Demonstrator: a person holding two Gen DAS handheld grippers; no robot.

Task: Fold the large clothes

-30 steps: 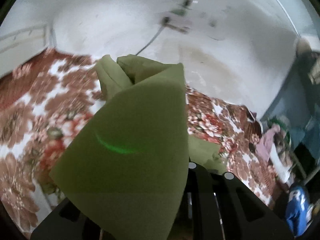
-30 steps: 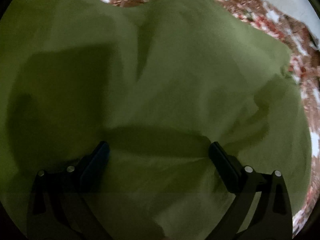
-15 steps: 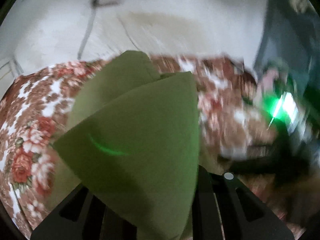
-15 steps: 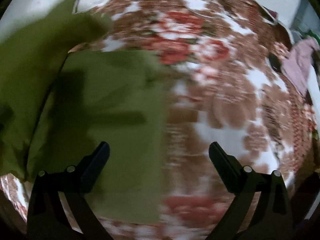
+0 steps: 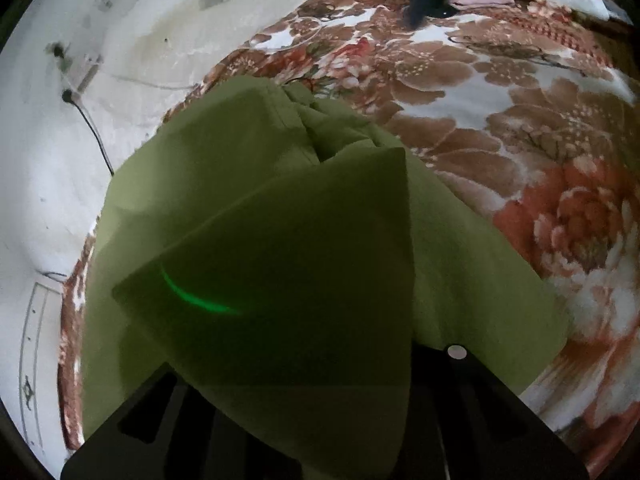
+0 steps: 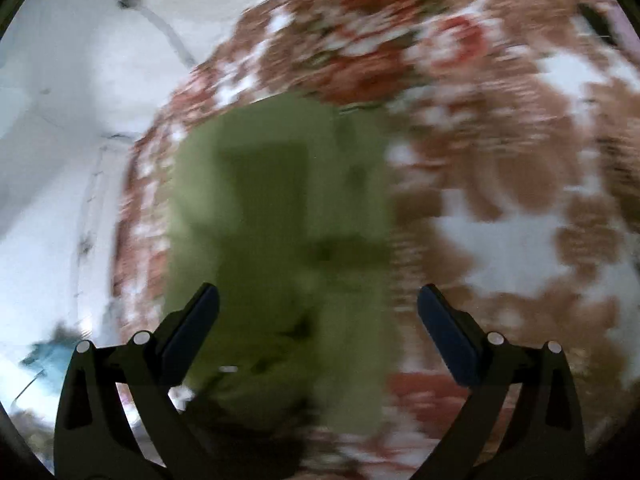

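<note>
Cloth (image 5: 280, 280) stays pinched in our left gripper (image 5: 304, 420), centre-frame; our right gripper (image 6: 318, 316) gapes empty just above it.

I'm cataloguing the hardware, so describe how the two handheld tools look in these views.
The right tool has matte black angular fingers with cut-out windows in the frame, dark blue pads on the inner faces and silver rivets at the joints. The left tool is mostly hidden by the green garment; what shows is the same black cut-out frame with one silver rivet. No cables, markings or sleeves are visible.
</note>
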